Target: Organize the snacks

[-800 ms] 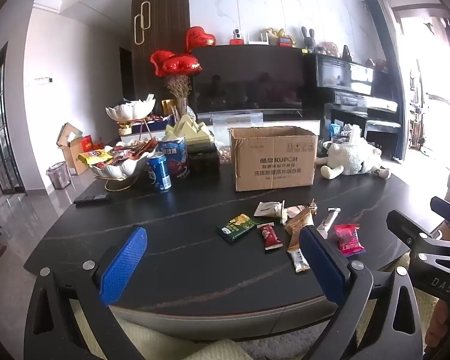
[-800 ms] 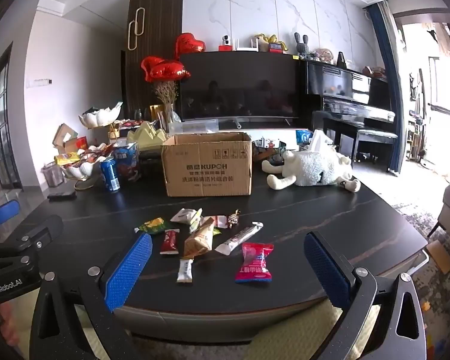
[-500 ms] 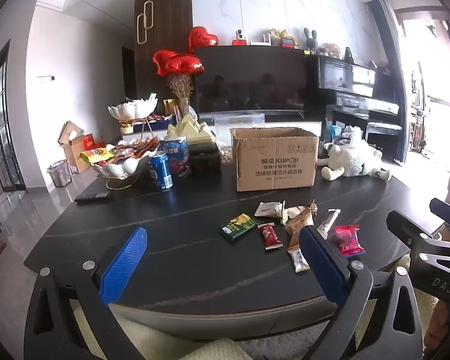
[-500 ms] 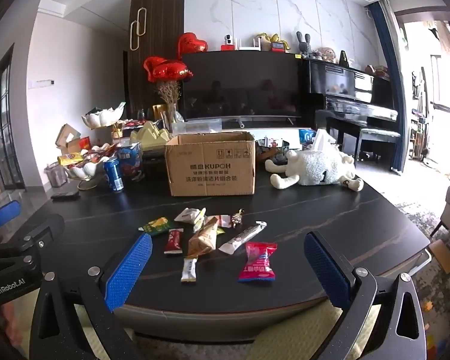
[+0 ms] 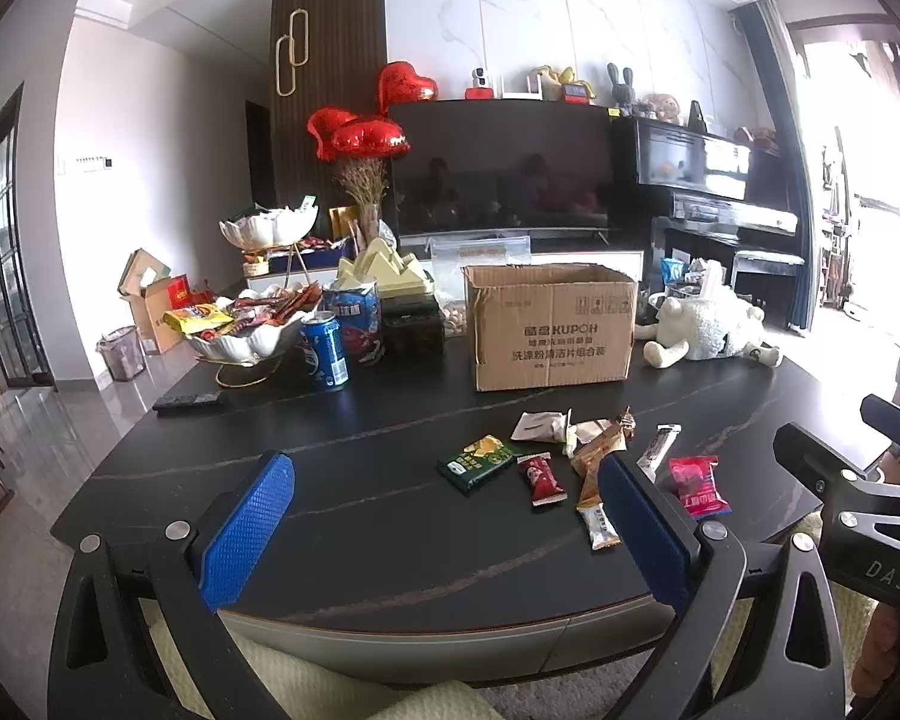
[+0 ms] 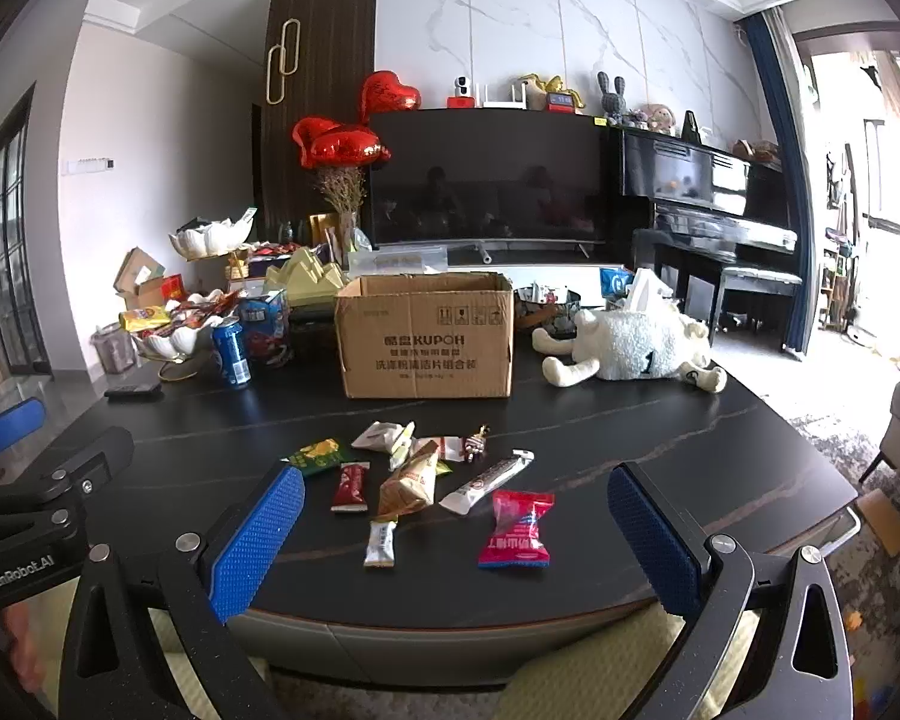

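Several small snack packets lie loose on the dark table [image 6: 690, 456], in front of an open cardboard box [image 6: 426, 348]. Among them are a pink packet [image 6: 519, 531], a brown packet [image 6: 411, 483], a small red packet [image 6: 350, 485], a green packet [image 6: 320, 456] and a long white stick [image 6: 489, 480]. In the left wrist view the same packets lie right of centre, with the green packet [image 5: 480, 461] and the box [image 5: 552, 327] behind. My left gripper [image 5: 444, 531] and my right gripper [image 6: 453, 540] are both open, empty, and held above the table's near edge.
A white bowl of snacks [image 5: 246, 336], a blue can [image 5: 325, 351], a blue carton [image 5: 354, 324] and a remote [image 5: 187, 402] stand at the back left. A white plush sheep [image 6: 636, 348] lies at the back right. A TV and piano stand behind.
Both grippers have shifted slightly, so the scene sits a little lower and to the right in each view. Nothing on the table has moved.
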A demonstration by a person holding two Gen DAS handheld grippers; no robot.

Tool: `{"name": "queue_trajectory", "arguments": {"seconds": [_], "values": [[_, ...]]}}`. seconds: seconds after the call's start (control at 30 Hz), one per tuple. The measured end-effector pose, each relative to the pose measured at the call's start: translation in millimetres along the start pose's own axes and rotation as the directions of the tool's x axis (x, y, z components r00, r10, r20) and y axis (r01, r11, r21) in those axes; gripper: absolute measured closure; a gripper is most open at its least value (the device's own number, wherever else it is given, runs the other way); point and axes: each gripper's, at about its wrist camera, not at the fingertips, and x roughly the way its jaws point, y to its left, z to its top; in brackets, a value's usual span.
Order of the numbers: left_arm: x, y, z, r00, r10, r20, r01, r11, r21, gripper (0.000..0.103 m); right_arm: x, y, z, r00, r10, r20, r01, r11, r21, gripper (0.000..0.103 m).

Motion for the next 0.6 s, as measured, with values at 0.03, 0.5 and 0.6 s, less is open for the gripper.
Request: {"name": "queue_trajectory", "arguments": {"seconds": [0.03,0.5,0.6], "values": [[-0.5,0.8,0.7,1.000,0.001,0.001,-0.001,1.000,-0.001,0.000,0.3,0.2,-0.4,1.000,-0.001,0.000,0.001,1.000,-0.001,0.000],[-2.7,-0.5,1.6,1.000,0.001,0.006,-0.001,1.000,0.000,0.000,-0.2,1.9,0.2,1.000,-0.003,0.002,0.003,1.000,-0.005,0.000],[-3.0,-0.2,2.0,1.000,0.000,0.007,0.000,1.000,0.000,0.000,-0.7,2.4,0.1,1.000,-0.002,0.003,0.002,1.000,-0.003,0.000]]}}
